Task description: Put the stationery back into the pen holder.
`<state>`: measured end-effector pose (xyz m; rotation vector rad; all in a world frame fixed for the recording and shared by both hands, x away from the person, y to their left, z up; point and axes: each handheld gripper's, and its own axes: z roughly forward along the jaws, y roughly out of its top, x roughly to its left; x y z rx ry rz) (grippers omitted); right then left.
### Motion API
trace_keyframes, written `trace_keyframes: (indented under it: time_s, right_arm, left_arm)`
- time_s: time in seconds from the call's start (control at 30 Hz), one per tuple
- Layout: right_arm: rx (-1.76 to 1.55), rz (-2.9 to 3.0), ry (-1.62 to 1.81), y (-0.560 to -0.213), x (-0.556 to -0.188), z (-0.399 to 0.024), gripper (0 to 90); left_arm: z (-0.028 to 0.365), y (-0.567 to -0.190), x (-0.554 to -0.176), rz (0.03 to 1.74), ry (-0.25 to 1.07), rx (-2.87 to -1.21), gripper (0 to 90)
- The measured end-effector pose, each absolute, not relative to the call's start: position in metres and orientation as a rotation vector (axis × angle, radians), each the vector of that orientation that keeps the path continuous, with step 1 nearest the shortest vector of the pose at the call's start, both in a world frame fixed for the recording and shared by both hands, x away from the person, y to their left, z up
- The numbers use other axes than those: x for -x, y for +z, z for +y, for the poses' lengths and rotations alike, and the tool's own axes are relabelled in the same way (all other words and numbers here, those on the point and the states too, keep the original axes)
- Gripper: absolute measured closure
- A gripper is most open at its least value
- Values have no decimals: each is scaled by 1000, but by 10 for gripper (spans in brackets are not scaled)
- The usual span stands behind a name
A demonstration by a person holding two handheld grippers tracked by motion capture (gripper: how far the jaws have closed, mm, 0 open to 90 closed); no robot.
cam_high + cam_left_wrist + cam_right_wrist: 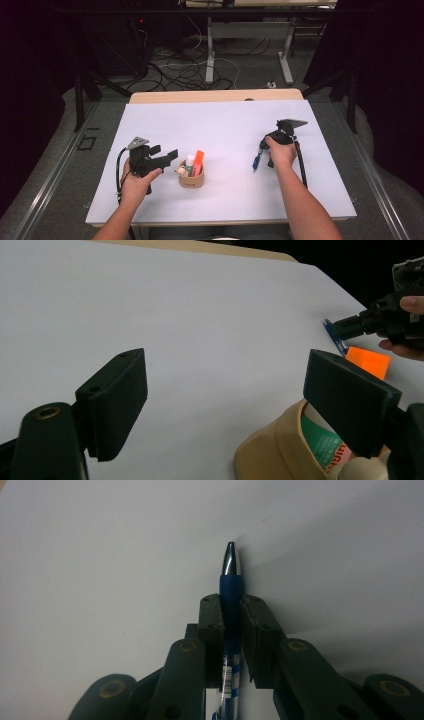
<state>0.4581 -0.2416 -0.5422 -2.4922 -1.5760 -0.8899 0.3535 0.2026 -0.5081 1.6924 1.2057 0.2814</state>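
Note:
A blue pen (231, 587) with a silver tip lies on the white sheet, and my right gripper (231, 611) is shut on its barrel, pads pressed on both sides. In the high view the right gripper (261, 154) points down over the blue pen (255, 162) at the sheet's right middle. My left gripper (169, 156) is held open beside a tan cup (192, 178) that holds an orange marker (198, 162) and a green-labelled tube (189, 164). In the left gripper view the wide-apart pads (117, 402) frame the cup (272, 452), with the marker (369, 361) behind.
A white sheet (220, 130) covers the wooden table (215, 95). Cables and table legs (210, 55) lie on the floor beyond the far edge. A person's forearms come in from the bottom. Bare sheet lies between the cup and the pen.

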Motion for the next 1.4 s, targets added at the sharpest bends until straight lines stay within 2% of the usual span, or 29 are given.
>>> trace_keyframes:
  time_s: [0.87, 1.4]
  right_arm:
    - [2378, -1696, -1123, -519, -444, -235, 800]
    - [2247, -1886, -1338, -498, -428, -208, 799]
  left_arm:
    - [202, -509, -354, 1210, 282, -1684, 186]
    - [203, -509, -353, 1215, 283, -1690, 192]
